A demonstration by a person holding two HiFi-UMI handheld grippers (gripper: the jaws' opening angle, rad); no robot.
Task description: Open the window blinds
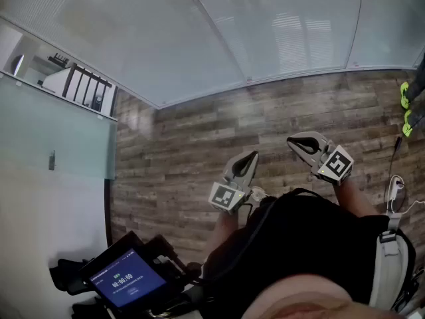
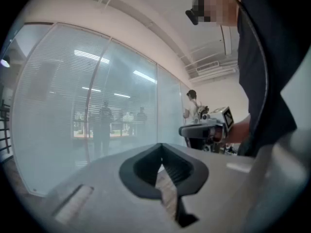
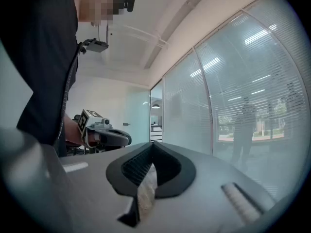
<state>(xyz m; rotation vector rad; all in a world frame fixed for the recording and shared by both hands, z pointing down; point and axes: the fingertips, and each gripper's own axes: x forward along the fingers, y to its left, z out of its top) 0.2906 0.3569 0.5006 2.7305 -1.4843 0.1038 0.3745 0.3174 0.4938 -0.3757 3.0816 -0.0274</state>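
The head camera looks steeply down, window blinds [image 1: 133, 25] at twelve o'clock. Both gripper cameras face them level, each seeing the other: right gripper [image 2: 184, 130] at three, left gripper [image 3: 124, 139] at nine.

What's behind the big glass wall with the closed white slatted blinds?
Through the big glass wall, only hazy standing figures show. The closed white slatted blinds cover everything else, so the room beyond cannot be made out.

Had grey-brown wood-plank floor [image 1: 192, 151] running up to tall glass wall panels [image 1: 285, 25]. Picked up strip-light reflections [image 2: 90, 56] in that glass, under a plain white ceiling [image 3: 131, 38]. Also had a white shelf [image 1: 56, 80] of dark binders [image 1: 89, 88] off left, past a frosted pane [image 1: 60, 135].
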